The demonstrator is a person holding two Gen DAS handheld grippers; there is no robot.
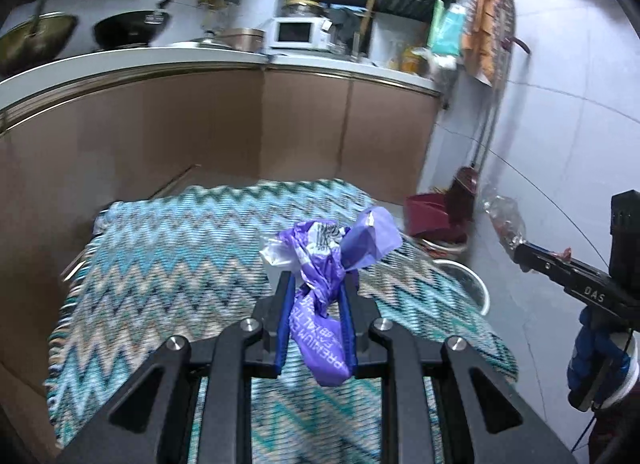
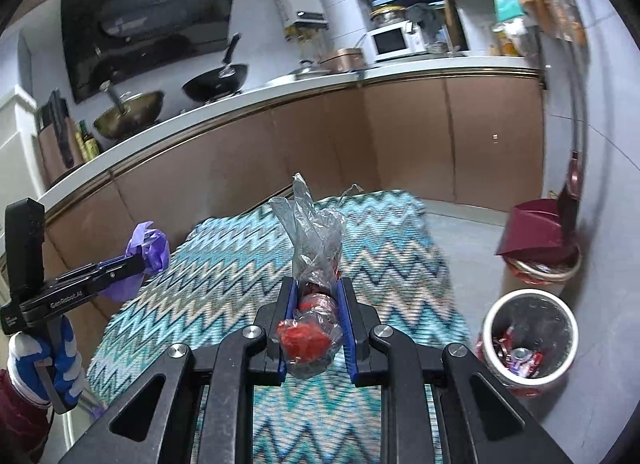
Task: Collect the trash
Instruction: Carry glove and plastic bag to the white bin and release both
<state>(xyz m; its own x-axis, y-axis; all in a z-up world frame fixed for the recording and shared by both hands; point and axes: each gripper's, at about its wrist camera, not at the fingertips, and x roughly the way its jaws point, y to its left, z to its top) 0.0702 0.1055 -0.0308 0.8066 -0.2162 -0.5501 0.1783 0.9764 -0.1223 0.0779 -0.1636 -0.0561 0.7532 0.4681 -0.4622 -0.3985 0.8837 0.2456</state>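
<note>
Trash is in both grips: the left gripper (image 1: 316, 284) pinches a crumpled purple plastic wrapper (image 1: 326, 264), the right gripper (image 2: 316, 292) a clear bag holding red scraps (image 2: 312, 328), both above the zigzag rug (image 2: 240, 264). Loose tails could snag or slip short of the white cylindrical bin (image 2: 528, 340).

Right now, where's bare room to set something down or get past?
The zigzag mat is bare across its whole top. The grey floor strip between mat and cabinets is free. Crowded at right: the white bin, red dustpan and basket.
</note>
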